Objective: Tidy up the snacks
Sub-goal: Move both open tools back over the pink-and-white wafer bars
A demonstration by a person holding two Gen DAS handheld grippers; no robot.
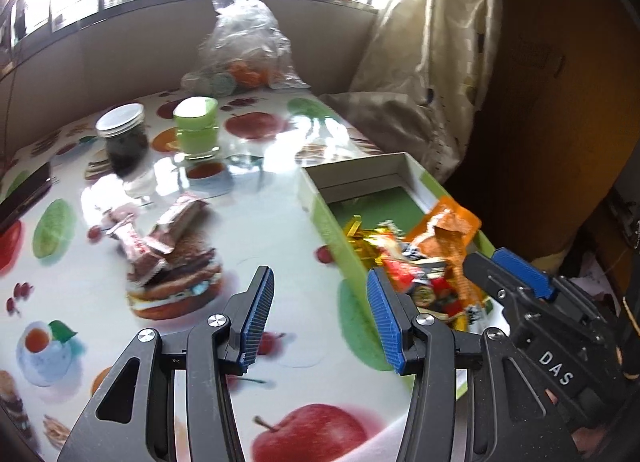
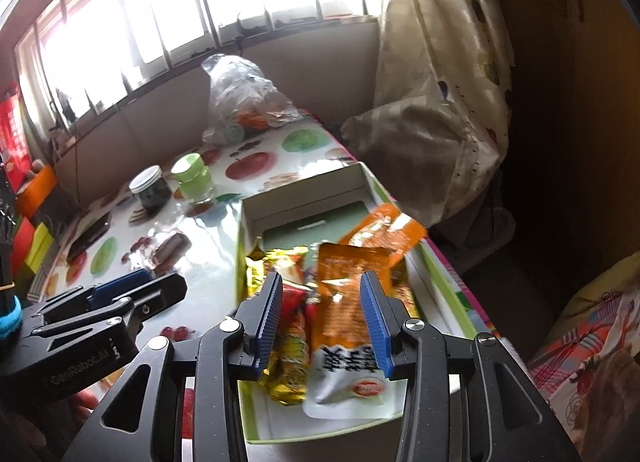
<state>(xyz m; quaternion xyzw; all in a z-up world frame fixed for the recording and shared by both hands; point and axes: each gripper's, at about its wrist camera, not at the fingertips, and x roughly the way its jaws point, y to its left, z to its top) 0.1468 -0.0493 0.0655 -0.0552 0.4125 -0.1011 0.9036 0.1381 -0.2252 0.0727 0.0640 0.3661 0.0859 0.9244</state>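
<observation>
Right wrist view has the right hand-held gripper (image 2: 320,318) hanging released over the snacks (image 2: 340,302) in the box (image 2: 248,402), so lifting carelessly could snag that orange packet (image 2: 380,229) and flip it out.

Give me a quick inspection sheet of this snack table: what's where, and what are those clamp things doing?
Surface: glossy fruit-print tablecloth.
Job's things: green-edged box holding orange packets and gold-wrapped snacks; pink-and-white wrapped bars loose on the table.
Clutter: dark-filled jar, green-lidded jar, clear plastic bag.
Grippers: left hand-held gripper open over the table, empty; right hand-held gripper open above the box, packets showing between its jaws, none pinched.
Cables: nothing seen.
Surroundings: barred window, cream curtain.
</observation>
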